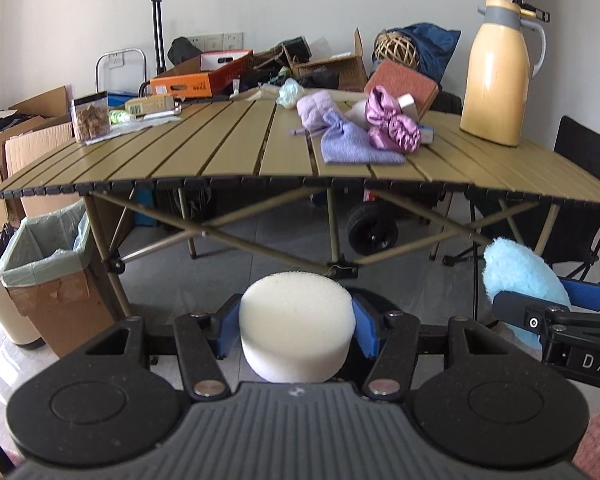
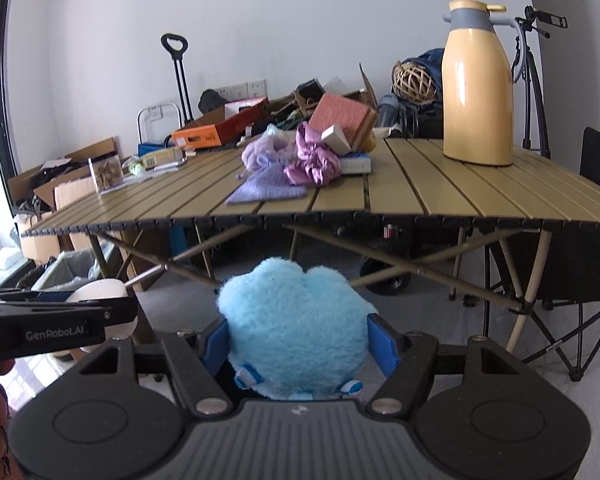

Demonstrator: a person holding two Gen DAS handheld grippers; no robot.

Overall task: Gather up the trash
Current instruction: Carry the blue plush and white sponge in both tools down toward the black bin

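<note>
Your left gripper (image 1: 296,330) pinches one white foam puck (image 1: 296,320) between its blue pads; your right gripper (image 2: 298,346) pinches one blue plush pad (image 2: 296,320), so both loads sit in the jaws; the lined cardboard bin (image 1: 44,256) stands on the floor ahead and to the left, beside the table leg, nearer your left hand; beyond, the slatted table (image 1: 228,156) carries one yellow thermos (image 1: 496,72), one lilac knitted cloth (image 1: 352,140) and one purple satin bundle (image 1: 388,120).
</note>
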